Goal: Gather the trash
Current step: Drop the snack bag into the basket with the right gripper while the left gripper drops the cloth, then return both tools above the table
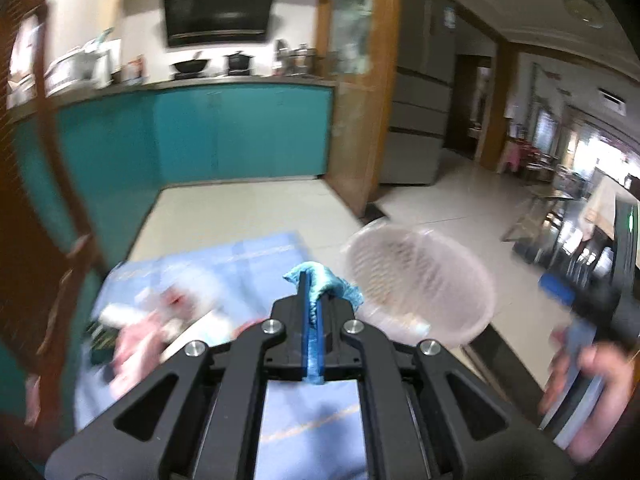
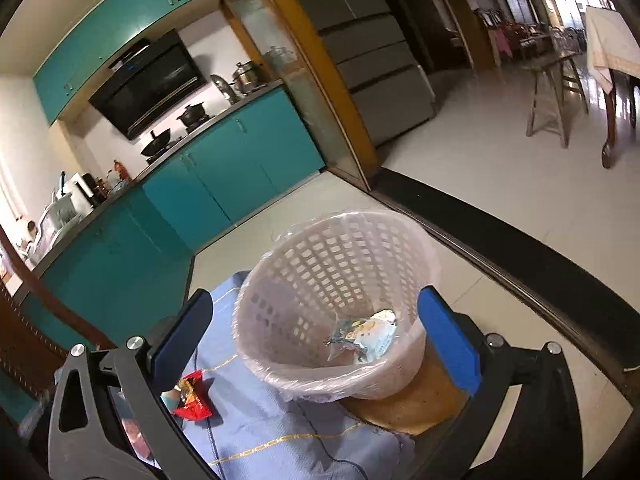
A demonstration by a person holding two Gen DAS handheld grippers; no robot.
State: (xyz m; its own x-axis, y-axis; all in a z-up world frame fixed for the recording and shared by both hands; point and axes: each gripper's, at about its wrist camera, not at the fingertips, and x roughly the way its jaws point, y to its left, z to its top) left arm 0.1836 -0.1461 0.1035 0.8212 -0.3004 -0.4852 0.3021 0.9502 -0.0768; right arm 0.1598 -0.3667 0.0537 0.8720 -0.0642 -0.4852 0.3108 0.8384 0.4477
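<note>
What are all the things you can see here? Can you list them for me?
Trash basket: one, white lattice with a clear bag liner, on the table by its edge.
Wrapper: one, silvery printed, at the bottom of the basket.
Snack packet: one, red, on the cloth left of the basket.
Tablecloth: one, light blue with yellow lines, over the brown table.
Crumpled scrap: one, teal, pinched in the left tool.
Cabinets: teal, along the kitchen wall.
Fridge: one, grey, behind the glass partition.
Stool: one, wooden, on the tiled floor.
Left tool: black, shut on the scrap.
Right tool: black with blue pads, open around the basket.
</note>
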